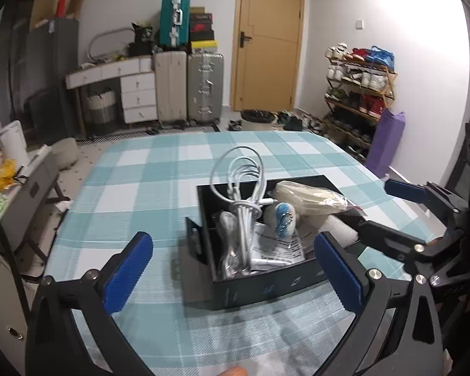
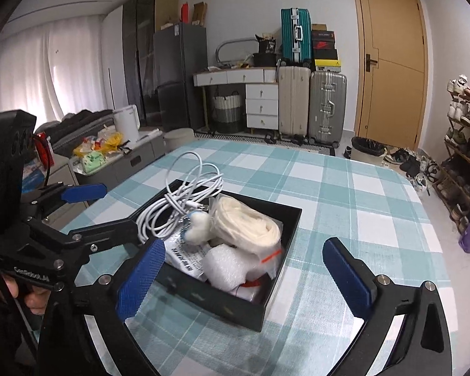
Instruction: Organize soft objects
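On the desk (image 1: 134,175), covered with a teal checked cloth, stands a black box (image 1: 266,285) already packed with soft things: a coiled white cable (image 1: 239,188) standing above the rim, a cream fabric roll in clear plastic (image 2: 250,222), a small white-and-blue plush (image 2: 197,224), a printed sachet (image 1: 275,250) and a wad of bubble wrap (image 2: 225,266).

The left hand-held gripper (image 1: 235,269) hovers with its jaws spread wide, empty, at the near left of the box. The right hand-held gripper (image 2: 244,272) is likewise wide apart and empty, at the box's near right.

The step seems to be tidying the contents. The cable loops look springy, so press them down from above gently, steadying the box wall with the other jaw so it does not slide on the cloth.
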`<act>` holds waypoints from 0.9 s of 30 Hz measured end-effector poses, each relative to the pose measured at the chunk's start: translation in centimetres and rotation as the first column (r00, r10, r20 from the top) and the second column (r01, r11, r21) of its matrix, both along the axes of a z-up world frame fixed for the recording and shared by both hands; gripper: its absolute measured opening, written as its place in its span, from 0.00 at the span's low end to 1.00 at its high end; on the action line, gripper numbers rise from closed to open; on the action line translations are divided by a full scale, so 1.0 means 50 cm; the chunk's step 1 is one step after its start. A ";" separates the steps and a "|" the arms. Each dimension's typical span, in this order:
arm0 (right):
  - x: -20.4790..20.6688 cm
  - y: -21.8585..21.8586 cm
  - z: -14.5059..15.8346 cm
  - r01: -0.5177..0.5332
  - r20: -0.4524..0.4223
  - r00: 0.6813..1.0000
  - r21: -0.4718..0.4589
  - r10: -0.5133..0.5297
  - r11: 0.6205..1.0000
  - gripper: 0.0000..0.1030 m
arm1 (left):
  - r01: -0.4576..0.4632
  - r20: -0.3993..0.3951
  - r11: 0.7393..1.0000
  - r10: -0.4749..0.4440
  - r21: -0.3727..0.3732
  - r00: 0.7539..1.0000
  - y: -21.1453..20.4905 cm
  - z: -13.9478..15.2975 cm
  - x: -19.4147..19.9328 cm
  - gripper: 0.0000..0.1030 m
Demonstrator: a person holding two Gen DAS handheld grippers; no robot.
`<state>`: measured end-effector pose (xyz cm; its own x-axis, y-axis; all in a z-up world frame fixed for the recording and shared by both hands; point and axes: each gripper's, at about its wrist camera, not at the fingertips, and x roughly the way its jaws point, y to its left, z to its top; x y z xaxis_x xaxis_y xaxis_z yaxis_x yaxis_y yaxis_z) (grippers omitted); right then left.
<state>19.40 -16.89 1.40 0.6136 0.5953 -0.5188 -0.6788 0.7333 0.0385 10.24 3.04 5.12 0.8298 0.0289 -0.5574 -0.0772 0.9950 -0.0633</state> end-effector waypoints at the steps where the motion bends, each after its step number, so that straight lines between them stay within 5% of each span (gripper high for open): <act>1: -0.007 -0.004 0.000 0.001 0.005 1.000 0.008 -0.001 1.000 0.99 | -0.007 0.005 1.000 0.007 0.008 1.000 0.000 -0.001 -0.006 1.00; 27: -0.074 -0.045 -0.039 -0.002 0.075 0.997 0.087 -0.005 0.996 0.99 | -0.099 0.113 0.995 0.095 0.024 0.989 0.026 -0.058 -0.065 1.00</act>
